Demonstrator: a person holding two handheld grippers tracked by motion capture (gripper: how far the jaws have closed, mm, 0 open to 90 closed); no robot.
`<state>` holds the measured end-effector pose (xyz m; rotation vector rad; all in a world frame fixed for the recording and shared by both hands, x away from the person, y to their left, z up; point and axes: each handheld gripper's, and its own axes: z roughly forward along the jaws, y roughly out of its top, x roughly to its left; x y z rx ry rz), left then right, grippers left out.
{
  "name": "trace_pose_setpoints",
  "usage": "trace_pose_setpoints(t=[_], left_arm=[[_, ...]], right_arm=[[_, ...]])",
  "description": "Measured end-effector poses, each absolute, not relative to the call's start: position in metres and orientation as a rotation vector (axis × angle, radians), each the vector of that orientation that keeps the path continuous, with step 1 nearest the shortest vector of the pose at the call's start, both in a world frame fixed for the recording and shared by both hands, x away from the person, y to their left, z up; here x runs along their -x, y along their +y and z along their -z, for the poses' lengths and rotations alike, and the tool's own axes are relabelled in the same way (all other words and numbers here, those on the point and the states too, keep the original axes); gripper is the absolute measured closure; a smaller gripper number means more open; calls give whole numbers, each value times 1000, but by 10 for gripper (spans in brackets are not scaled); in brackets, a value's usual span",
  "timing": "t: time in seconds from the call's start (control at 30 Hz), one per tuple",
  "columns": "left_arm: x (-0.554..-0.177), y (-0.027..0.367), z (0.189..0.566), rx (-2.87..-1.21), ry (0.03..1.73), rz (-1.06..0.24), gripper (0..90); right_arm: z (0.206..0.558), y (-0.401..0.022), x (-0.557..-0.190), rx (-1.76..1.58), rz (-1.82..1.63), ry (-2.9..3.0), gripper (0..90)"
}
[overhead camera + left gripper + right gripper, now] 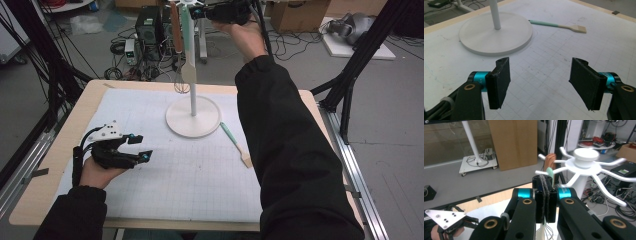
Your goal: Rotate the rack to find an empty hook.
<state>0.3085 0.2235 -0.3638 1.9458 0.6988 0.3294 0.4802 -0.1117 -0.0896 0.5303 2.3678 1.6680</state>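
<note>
We saw the bench [65,150] covered by a white gridded mat [190,185], and on the mat, toward the far side, the white rack [193,117]: a round base, an upright pole, and a crown of prongs at the top. Three utensils hung from those prongs in the high view: a spatula [187,50] with a pale green handle, a wooden-handled tool [175,30] just beside it, and a whisk [181,86] lower down near the pole.

The right tongs [196,13] were raised to the top of the rack, right at the head of the hanging spatula's handle. In the right gripper view the right tongs [545,197] stood with their two pads pressed flat together, and we could see nothing between them; the green handle tip [549,173] rose just behind them, beside a prong. Whether the pads touched that handle we could not tell.

The left tongs [140,147] rested low over the near left part of the mat, jaws well apart and holding nothing; the left gripper view showed bare mat between them.

A second green-handled spatula [236,145] lay flat on the mat just right of the rack's base, blade toward the near edge, well apart from both tongs.
</note>
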Motion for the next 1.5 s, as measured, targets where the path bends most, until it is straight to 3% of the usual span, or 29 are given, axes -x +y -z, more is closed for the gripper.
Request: trace_pose_setpoints(t=[0.7,1.5], left_arm=[[-309,225,363,-1944,700,-331,331],[-308,225,364,-1938,702,-325,330]], right_arm=[[86,-146,-482,-589,-1657,2323,893],[87,-116,-482,-552,-1630,2345,893]])
